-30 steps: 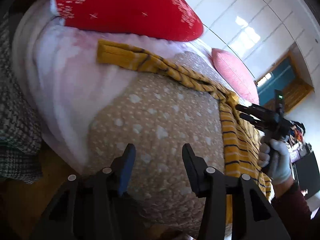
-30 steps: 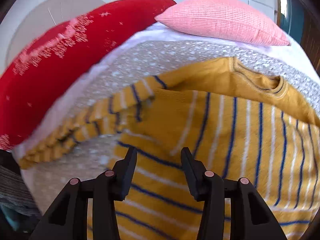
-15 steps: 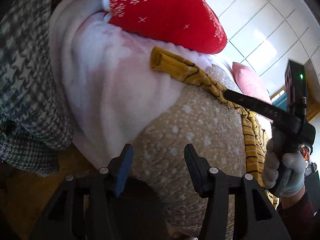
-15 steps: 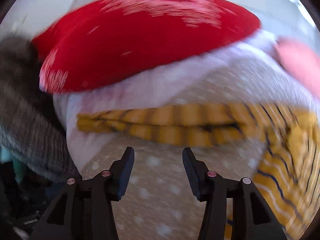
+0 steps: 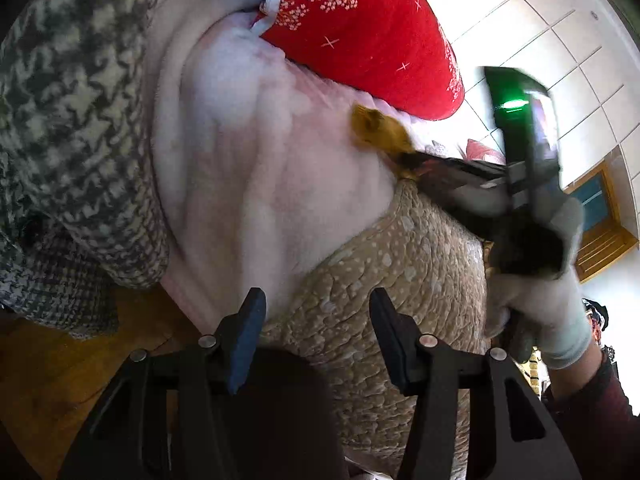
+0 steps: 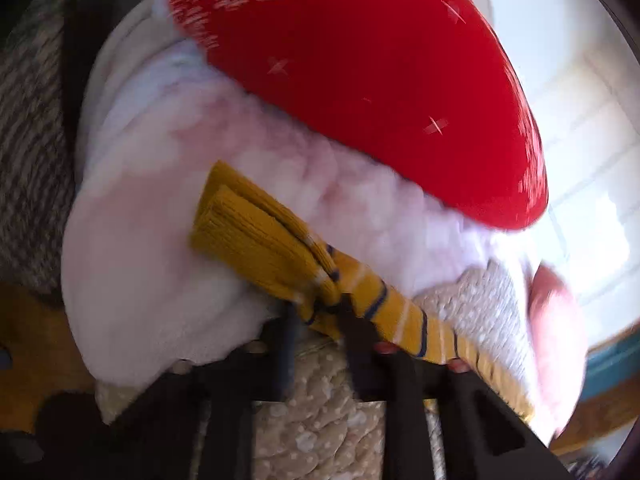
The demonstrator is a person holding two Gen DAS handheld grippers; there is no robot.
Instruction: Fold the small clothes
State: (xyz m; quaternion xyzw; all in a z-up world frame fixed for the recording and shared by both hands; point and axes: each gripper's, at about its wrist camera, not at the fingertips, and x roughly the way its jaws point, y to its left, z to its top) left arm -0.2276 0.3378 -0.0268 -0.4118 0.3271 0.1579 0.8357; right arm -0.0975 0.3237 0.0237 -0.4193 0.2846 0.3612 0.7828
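A mustard-yellow sweater sleeve [image 6: 280, 256] with navy and white stripes lies across the white fleece blanket [image 6: 152, 272] and the beige spotted quilt [image 6: 320, 432]. My right gripper [image 6: 320, 312] has its fingers narrowed around the sleeve just behind the cuff, and the cloth bunches between them. In the left wrist view the sleeve's cuff [image 5: 376, 132] shows with the right gripper [image 5: 404, 164] at it. My left gripper [image 5: 316, 336] is open and empty, low over the near edge of the quilt [image 5: 384, 272].
A red pillow with white snowflakes [image 6: 380, 80] lies just behind the sleeve. A pink pillow [image 6: 556, 344] is at the right. A grey houndstooth throw [image 5: 68, 140] hangs at the left over a wooden floor [image 5: 52, 376].
My right gripper swung left along the sleeve to its cuff end and narrowed onto it. My left gripper moved left and lower, still open.
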